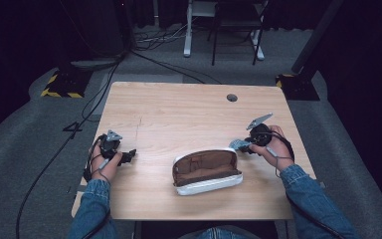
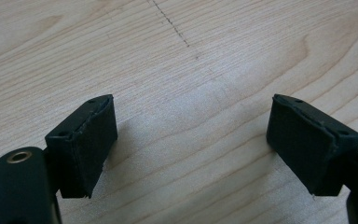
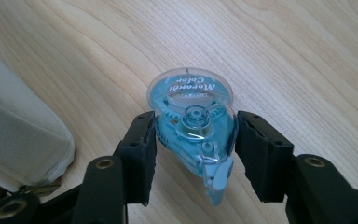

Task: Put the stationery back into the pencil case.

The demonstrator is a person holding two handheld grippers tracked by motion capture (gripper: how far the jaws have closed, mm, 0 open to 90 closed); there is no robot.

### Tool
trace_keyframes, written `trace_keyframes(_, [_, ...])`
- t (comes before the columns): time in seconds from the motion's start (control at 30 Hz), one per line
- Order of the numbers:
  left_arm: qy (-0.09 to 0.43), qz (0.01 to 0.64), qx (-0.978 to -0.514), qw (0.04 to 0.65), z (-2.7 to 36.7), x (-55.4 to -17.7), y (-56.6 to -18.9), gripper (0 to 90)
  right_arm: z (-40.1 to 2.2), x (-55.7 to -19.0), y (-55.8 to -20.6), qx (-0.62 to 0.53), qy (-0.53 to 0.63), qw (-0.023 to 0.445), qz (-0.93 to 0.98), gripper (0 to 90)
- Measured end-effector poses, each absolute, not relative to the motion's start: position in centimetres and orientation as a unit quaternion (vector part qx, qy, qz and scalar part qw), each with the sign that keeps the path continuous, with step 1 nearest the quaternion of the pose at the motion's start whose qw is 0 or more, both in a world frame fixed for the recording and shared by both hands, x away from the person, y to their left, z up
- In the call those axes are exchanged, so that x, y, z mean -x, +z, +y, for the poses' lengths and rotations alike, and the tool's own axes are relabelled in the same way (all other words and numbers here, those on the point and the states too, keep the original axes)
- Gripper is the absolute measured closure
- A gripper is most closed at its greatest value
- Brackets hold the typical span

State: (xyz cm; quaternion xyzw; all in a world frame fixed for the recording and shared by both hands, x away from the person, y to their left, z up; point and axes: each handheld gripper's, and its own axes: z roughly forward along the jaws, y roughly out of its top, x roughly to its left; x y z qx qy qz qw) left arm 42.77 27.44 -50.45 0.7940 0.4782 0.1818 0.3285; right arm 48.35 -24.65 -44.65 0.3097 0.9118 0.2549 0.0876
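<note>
**Correction tape on its way to the open pouch**

On the left side of the wooden surface (image 1: 179, 109), the left gripper (image 1: 128, 156) rests low near the edge, well apart from everything else. Its fingers (image 2: 81, 144) are released: the left gripper view shows them standing wide, with bare wood grain between them and nothing held.

Near the middle, toward the person's side, lies a pencil pouch (image 1: 206, 171). It is white outside and brown inside, and it lies open with the mouth turned up, so the inside can be seen from above. I cannot tell if anything is already in it.

Just to the right of the pouch comes the right gripper (image 1: 242, 145). Its fingers (image 3: 140, 154) are clenched on a correction tape dispenser (image 3: 193, 130), a clear blue one with a round wheel, held by its two sides. The dispenser is close above the wood, and its tip points back toward the hand. In the right gripper view, the white corner of the pouch is near it at the left.

By my judgement, the step in hand is carrying the dispenser to the pouch; the placing is not yet done. The next move calls for lifting it over the white rim, bringing it above the brown inside, and only then loosening the grip. The left gripper may need to steady the pouch, because its soft wall could fold or slide.
</note>
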Motion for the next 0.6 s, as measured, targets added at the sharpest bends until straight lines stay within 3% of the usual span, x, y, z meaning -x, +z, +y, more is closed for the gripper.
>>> trace_keyframes(0.6, [0.182, 0.478, -0.794, 0.329, 27.4, -42.8, -50.4, 16.4, -25.3, -47.5, -43.3, -0.307, 0.270, 0.098, 0.907, 49.8])
